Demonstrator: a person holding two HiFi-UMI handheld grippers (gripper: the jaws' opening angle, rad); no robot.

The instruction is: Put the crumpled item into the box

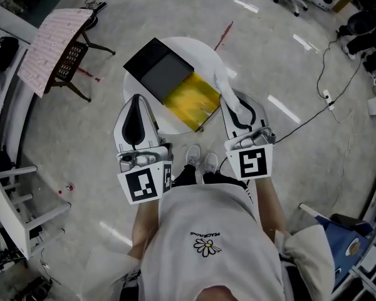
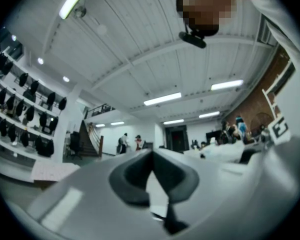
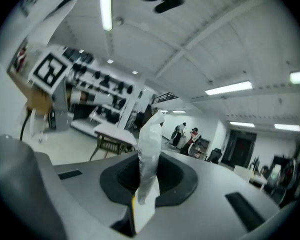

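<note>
An open box (image 1: 166,74) with a black half and a yellow half (image 1: 191,99) lies on a small round white table (image 1: 203,47) in front of me. My right gripper (image 1: 233,105) is at the table's right edge, beside the yellow half. It is shut on a white crumpled item (image 1: 223,83), which sticks up past the jaw tips. In the right gripper view the crumpled item (image 3: 150,144) stands pinched between the dark pads of the right gripper (image 3: 147,181). My left gripper (image 1: 138,99) hovers at the table's left edge with its jaw tips together and nothing in them; in its own view the left gripper (image 2: 152,156) looks the same.
A wooden chair (image 1: 75,58) with a pink patterned sheet (image 1: 53,42) over it stands at the upper left. A white frame (image 1: 19,212) is at the left. Cables (image 1: 326,93) run over the floor at the right. My shoes (image 1: 200,158) are just below the table.
</note>
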